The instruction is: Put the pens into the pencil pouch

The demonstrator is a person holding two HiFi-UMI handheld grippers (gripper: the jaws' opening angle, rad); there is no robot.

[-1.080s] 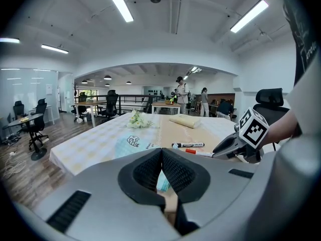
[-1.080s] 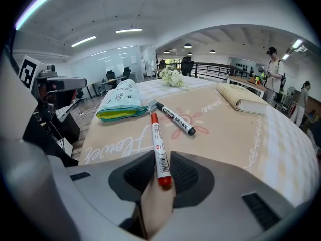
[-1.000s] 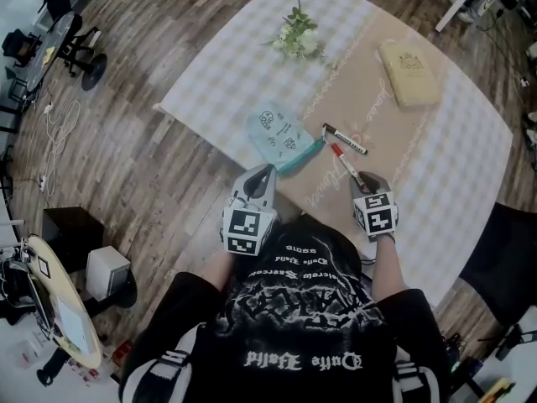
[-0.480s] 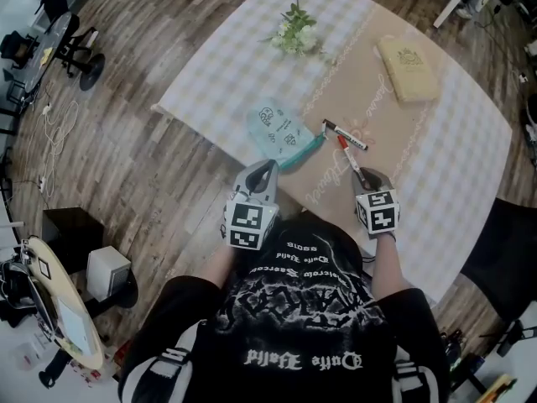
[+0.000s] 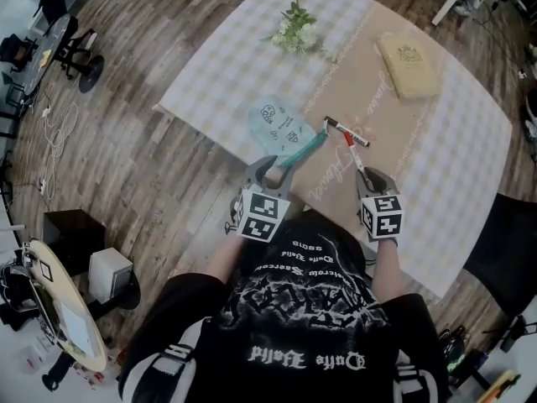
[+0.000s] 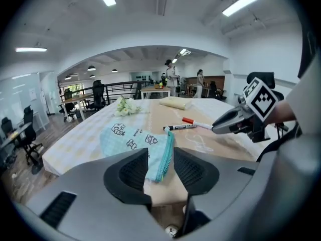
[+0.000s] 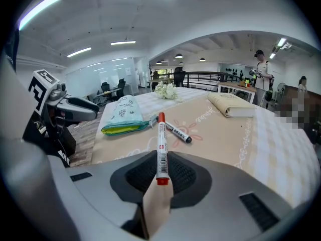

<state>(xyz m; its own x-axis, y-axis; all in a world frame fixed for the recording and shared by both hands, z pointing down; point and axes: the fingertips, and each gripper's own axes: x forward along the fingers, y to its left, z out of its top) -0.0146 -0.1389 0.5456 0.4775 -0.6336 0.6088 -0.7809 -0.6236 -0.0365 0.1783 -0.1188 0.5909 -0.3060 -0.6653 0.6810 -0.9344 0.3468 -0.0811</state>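
The light-blue pencil pouch lies on the tan table runner, its zip edge toward me. My left gripper is at the pouch's near end; its jaws are opening, and the pouch's corner sits between them without the pads pressing it. My right gripper is shut on the tail of a red-capped pen, which points forward, lifted off the runner. A black-capped pen lies on the runner just beyond it, next to the pouch's far end.
A cream notebook lies at the far right of the runner. A small bunch of white flowers rests on the checked tablecloth at the back. The table's near edge runs just left of the pouch. Office chairs stand on the wooden floor.
My left gripper has moved forward and down to the pouch's near end, and its jaws have spread apart. The right gripper has raised the red-capped pen a little off the runner.
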